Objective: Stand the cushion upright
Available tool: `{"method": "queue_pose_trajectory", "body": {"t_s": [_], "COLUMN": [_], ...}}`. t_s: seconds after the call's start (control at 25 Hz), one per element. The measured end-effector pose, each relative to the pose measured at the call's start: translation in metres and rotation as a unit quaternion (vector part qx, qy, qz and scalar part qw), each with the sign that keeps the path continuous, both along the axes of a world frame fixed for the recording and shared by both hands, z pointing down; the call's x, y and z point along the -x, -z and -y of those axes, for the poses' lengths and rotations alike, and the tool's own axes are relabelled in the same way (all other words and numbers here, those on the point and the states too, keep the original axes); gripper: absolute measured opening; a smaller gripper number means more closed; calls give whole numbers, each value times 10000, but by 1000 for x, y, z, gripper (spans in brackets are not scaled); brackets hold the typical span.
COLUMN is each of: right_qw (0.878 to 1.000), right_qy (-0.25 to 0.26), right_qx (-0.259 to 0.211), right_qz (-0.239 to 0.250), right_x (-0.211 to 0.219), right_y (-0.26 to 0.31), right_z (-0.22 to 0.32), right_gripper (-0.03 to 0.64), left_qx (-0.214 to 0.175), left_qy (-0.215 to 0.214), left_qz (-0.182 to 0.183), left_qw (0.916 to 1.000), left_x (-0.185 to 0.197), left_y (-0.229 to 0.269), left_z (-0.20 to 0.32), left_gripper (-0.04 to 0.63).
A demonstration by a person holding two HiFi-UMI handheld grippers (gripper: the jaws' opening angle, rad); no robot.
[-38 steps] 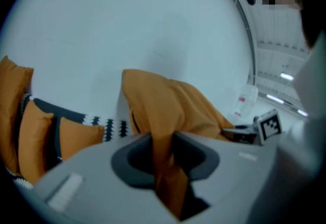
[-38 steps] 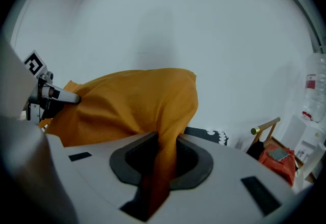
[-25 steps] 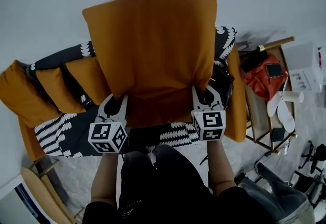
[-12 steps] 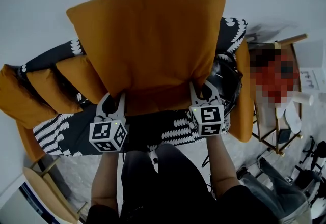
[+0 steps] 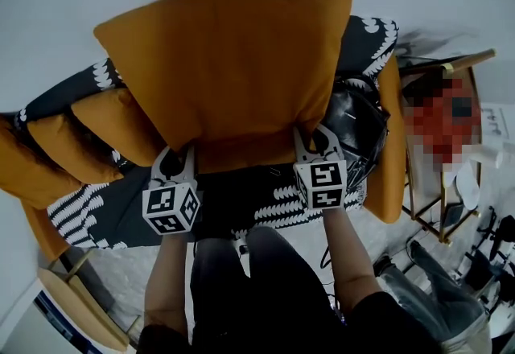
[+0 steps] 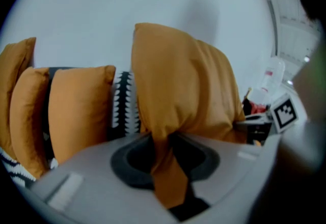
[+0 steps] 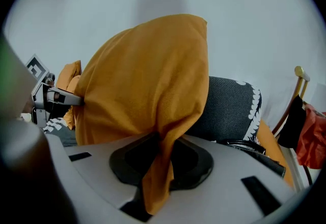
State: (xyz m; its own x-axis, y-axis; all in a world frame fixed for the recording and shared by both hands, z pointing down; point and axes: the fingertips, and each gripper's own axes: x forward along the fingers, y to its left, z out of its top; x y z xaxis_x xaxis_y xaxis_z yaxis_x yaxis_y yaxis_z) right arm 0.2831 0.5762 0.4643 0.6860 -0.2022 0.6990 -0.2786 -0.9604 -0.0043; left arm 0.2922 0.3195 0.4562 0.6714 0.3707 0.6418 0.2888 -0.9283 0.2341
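Left gripper (image 5: 179, 158), right gripper (image 5: 316, 139) both pointing 12 o'clock, jaws pinching cushion (image 5: 229, 63) at lower edge (fabric bunching between them); forearms (image 5: 342, 252) extending parallel.

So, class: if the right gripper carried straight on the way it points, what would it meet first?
The orange cushion itself: the right gripper is shut on its lower edge. Beyond it probably the sofa back; depth unclear.

B&w sofa (image 5: 282, 204) w/ orange cushions (image 5: 117, 119), black bag (image 5: 358, 125)
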Motion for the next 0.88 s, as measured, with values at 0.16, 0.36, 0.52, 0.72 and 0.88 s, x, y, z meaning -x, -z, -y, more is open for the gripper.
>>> {"method": "queue_pose_trajectory", "body": {"t_s": [0.16, 0.36, 0.52, 0.72, 0.88], "right_qw": [10000, 10000, 9999, 9997, 9995], "right_qy": [-30, -26, -83, -223, -327], "right_qx": [0, 24, -50, -71, -9], "right_qz": [-63, -86, -66, -51, -1], "right_x": [-4, -9, -9, -5, 2], "right_y": [-9, -18, -21, -17, -10], "right_z": [-2, -3, -7, -10, -14], "right_gripper": [69, 96, 119, 144, 185], "left_qx": [-109, -153, -194, -42, -28], "left_qy": [-12, -5, -14, 103, 92], "left_qz": [38, 85, 164, 405, 487], "left_qw": [9999, 9998, 9997, 9991, 9988], "left_x": [-7, -15, -14, -9, -2], "left_y": [-15, -26, -30, -30, -23], "left_z": [-2, -1, 1, 6, 10], "left_gripper": [110, 125, 157, 195, 214]}}
